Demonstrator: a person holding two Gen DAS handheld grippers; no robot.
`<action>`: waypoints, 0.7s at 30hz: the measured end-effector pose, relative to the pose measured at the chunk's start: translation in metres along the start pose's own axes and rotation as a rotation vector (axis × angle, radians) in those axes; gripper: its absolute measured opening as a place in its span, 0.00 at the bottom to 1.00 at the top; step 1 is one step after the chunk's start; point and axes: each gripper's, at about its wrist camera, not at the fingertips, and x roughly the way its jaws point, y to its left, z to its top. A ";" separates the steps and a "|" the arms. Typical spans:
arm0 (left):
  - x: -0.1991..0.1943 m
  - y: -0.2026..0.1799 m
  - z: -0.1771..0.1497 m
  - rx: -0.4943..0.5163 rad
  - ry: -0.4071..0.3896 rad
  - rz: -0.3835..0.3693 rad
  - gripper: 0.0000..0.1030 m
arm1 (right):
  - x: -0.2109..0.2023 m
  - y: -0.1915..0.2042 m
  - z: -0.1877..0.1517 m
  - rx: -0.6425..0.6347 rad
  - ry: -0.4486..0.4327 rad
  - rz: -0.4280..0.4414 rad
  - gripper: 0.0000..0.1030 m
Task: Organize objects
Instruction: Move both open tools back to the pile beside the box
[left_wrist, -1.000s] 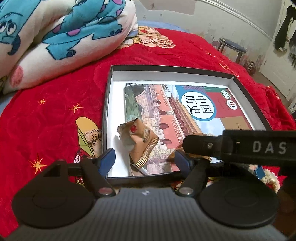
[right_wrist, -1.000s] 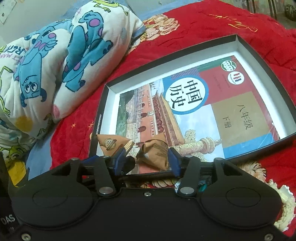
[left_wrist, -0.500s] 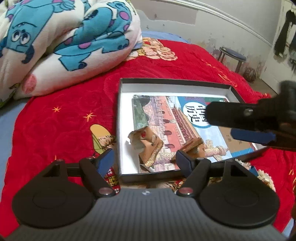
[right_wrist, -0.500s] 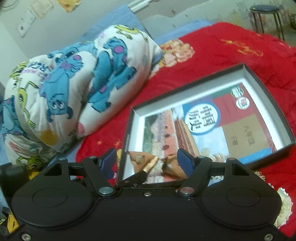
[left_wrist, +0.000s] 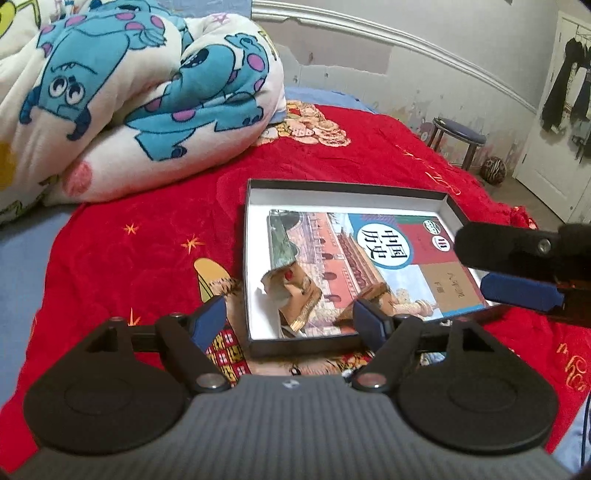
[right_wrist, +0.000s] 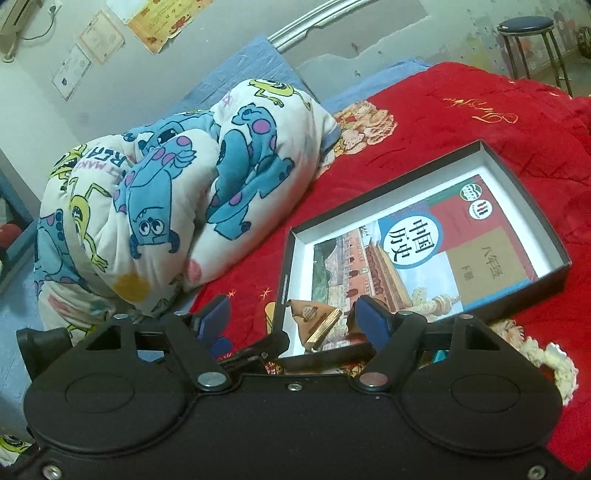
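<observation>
Two tan crumpled wrappers (left_wrist: 291, 295) on book (left_wrist: 369, 258) in box (left_wrist: 332, 184); second half hidden. Left gripper (left_wrist: 290, 319) fingers wide, empty; right gripper (right_wrist: 291, 317) jaws just been opening, empty.

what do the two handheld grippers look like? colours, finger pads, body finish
Left gripper: grey ribbed body, black finger arms on round black discs, blue pads. Right gripper: same shape, smooth black body with screws, blue pads.

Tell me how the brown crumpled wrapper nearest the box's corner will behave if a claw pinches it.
The brown wrapper looks like thin creased foil or paper, so it probably crushes rather than resists. It seems very light, so a nudge may slide it over the glossy book cover. Its gold edge looks flattened, which may be the easier place to pinch.
</observation>
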 end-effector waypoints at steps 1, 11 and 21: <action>-0.002 -0.001 -0.001 0.006 -0.001 0.003 0.82 | -0.002 0.000 -0.001 -0.001 -0.002 -0.004 0.72; -0.040 -0.026 -0.019 0.175 -0.052 0.036 0.84 | -0.037 -0.011 -0.011 0.052 -0.064 0.034 0.81; -0.054 -0.025 -0.040 0.164 -0.018 -0.013 0.84 | -0.054 -0.003 -0.029 0.024 -0.092 -0.030 0.82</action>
